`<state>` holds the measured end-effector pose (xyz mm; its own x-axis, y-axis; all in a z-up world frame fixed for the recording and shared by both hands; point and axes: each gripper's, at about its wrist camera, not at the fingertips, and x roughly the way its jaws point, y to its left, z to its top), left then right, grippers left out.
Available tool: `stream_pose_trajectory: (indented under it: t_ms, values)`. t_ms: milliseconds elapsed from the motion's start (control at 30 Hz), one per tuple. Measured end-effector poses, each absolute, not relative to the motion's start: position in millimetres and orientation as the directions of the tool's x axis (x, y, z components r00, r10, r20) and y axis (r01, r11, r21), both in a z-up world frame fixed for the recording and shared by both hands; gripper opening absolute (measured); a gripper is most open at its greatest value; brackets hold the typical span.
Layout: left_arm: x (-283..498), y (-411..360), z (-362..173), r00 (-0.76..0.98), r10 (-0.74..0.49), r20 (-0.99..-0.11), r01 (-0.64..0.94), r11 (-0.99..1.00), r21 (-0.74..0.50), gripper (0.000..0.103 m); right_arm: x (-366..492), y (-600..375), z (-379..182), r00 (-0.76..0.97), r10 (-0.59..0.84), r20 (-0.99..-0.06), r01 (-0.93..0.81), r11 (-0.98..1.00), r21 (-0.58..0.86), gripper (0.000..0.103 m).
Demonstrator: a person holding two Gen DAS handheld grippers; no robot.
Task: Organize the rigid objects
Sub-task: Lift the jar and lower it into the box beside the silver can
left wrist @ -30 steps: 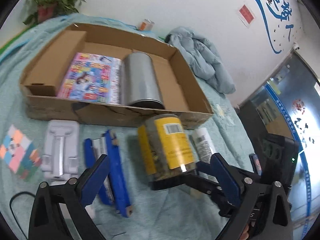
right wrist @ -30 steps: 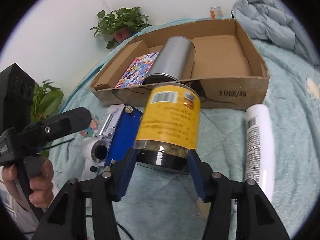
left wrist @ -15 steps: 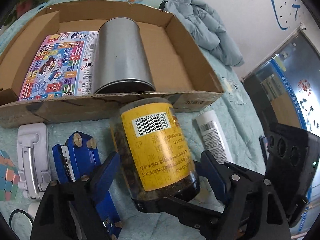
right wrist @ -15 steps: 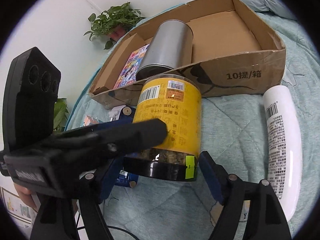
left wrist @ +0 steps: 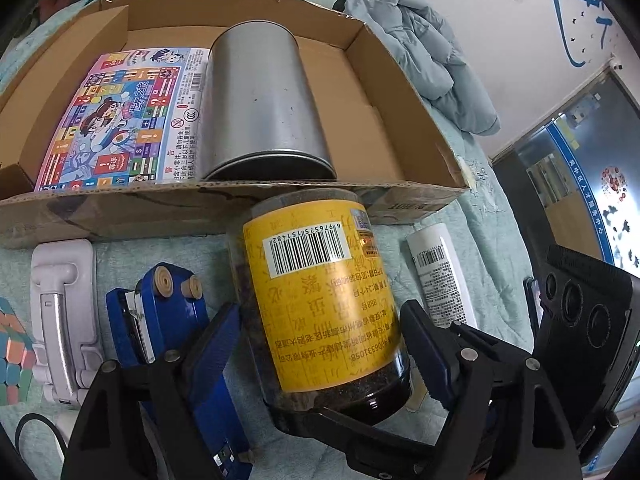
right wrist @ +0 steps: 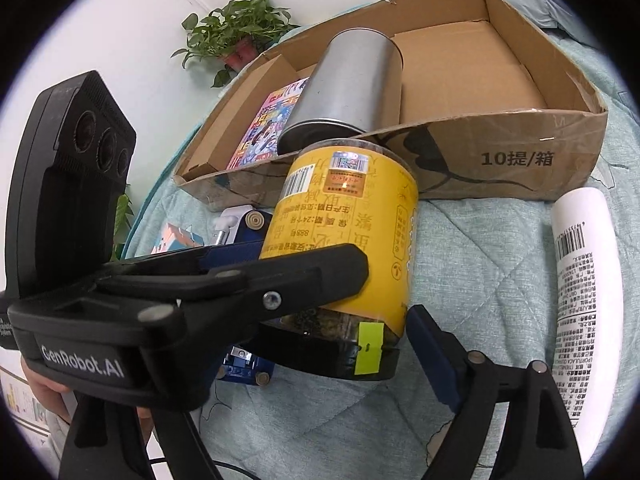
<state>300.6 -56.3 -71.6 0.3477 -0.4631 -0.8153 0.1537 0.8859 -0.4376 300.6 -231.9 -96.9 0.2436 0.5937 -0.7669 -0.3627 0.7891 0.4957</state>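
Note:
A jar with a yellow label and a black lid lies tilted just in front of the cardboard box, lid end nearest me. My left gripper is shut on its body, a blue pad against each side. In the right wrist view one of the left gripper's fingers crosses the jar. My right gripper straddles the lid end with its jaws opening. Its right pad stands clear of the lid; its left finger is hidden. A silver tin and a colourful flat game box lie in the box.
On the teal quilted cover lie a white tube at the right and a blue stapler-like tool, a white handle piece and a colour cube at the left. A padded jacket lies behind the box, a potted plant beyond.
My left gripper came forward and down around the jar and narrowed onto its sides. The right gripper's jaws, earlier shut on the lid end, have spread apart.

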Motion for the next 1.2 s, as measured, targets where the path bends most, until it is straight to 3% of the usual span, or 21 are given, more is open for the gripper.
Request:
stream_pose_trajectory:
  t_ms: [167,400,800,1200]
  values:
    - [288.4,-55.3,-63.6,0.373,-0.475,-0.797,0.168,0.879,-0.446,0.077,296.7,-228.7,-92.8,0.269,0.573,-0.774,-0.365,0.804,0.469,0.085]
    - [274.8,-62.9,-13.8,0.467,-0.494,-0.733,0.240,0.869,-0.432,0.077,286.3,-232.8,-54.8,0.359,0.555,-0.750,-0.406,0.817,0.410,0.084]
    - [313.2,-72.9,65.8,0.539,-0.524,-0.659,0.317,0.852,-0.418,0.077,315.5,-238.0,13.5,0.479,0.515,-0.711,-0.455,0.838,0.300,0.084]
    - [402.7,-72.3,29.8,0.421,-0.568,-0.707,0.255,0.822,-0.509,0.076,384.6,-233.0,-2.4,0.389,0.470,-0.792,-0.452,0.847,0.280,0.084]
